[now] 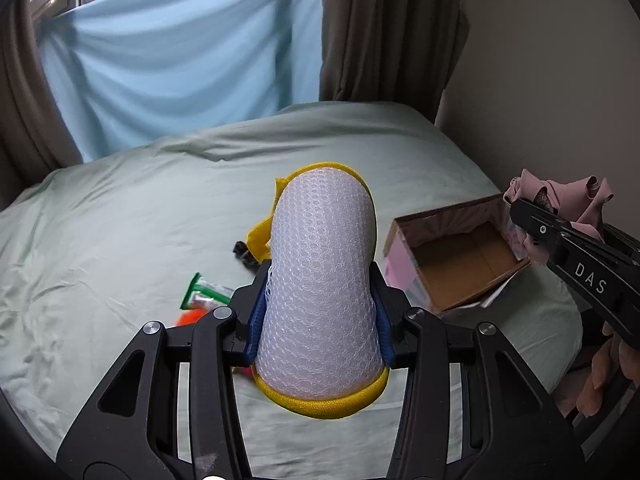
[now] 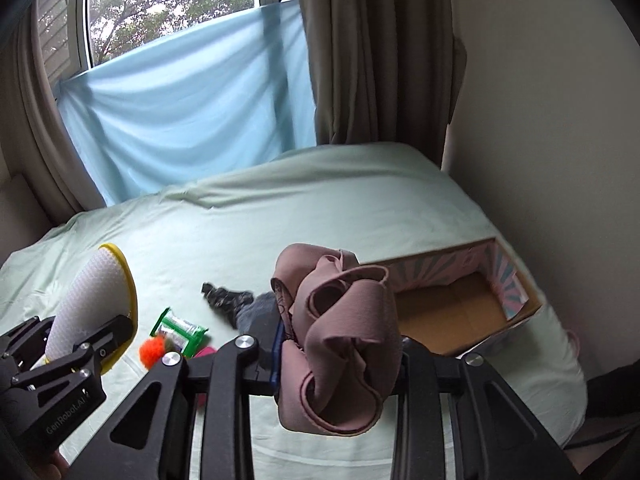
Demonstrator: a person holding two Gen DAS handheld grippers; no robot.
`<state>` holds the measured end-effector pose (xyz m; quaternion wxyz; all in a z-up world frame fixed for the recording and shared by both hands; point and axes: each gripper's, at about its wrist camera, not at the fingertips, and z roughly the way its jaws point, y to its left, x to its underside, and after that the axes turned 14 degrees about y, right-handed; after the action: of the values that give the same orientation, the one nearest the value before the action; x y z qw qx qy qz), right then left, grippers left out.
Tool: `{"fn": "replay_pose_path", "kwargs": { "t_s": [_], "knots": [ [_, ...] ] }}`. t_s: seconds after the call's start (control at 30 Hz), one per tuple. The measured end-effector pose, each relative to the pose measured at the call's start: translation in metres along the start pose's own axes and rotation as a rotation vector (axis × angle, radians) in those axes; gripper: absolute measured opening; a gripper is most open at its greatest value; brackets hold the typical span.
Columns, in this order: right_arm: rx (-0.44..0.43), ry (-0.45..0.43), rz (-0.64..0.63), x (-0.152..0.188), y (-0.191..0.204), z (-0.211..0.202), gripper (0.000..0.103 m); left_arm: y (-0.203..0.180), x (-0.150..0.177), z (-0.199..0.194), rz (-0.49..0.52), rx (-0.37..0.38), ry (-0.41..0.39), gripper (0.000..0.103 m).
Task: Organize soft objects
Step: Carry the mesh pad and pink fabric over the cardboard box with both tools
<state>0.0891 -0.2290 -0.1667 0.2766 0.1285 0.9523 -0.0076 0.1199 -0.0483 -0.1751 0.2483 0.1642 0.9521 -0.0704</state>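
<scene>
Over bed (image 1: 120, 208), mesh pouch (image 1: 320, 280) btwn left jaws.

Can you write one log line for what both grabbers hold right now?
left gripper: shut on mesh pouch | right gripper: shut on pink cloth | box: empty

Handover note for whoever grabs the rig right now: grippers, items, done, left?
Left gripper: jaws shut on the mesh pouch, held above the bed.
Right gripper: jaws shut on the pink cloth, also lifted.
Box: open on the bed, right side, looks empty.
Done: both items picked up.
Left: probably drop both in the box, then clear the black cloth, green packet and orange ball on the bed.
</scene>
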Motion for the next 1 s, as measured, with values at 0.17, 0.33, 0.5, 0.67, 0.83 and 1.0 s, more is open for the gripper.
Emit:
{"fn": "replay_pose_path", "kwargs": {
  "t_s": [0.17,0.33,0.5,0.67,0.83,1.0],
  "knots": [
    [-0.005,0.025,0.015,-0.028,-0.059,-0.003,0.028,-0.06,-0.03,0.012,-0.009,0.01,0.014,0.04],
    [-0.016,0.099,0.012,-0.051,-0.114,0.015,0.028,-0.119,-0.053,0.045,-0.027,0.024,0.071,0.04],
    [-0.011,0.212,-0.001,-0.073,-0.161,0.055,0.028,-0.158,-0.074,0.092,-0.067,0.05,0.154,0.04],
    [-0.001,0.326,0.025,-0.084,-0.196,0.108,0.028,-0.19,-0.092,0.154,-0.063,0.059,0.263,0.04],
    [-0.029,0.465,0.08,-0.09,-0.229,0.166,0.028,-0.212,-0.097,0.216,-0.049,0.062,0.375,0.04],
    [-0.066,0.592,0.104,-0.09,-0.247,0.216,0.028,-0.227,-0.1,0.272,-0.065,0.059,0.502,0.04]
  ]
}}
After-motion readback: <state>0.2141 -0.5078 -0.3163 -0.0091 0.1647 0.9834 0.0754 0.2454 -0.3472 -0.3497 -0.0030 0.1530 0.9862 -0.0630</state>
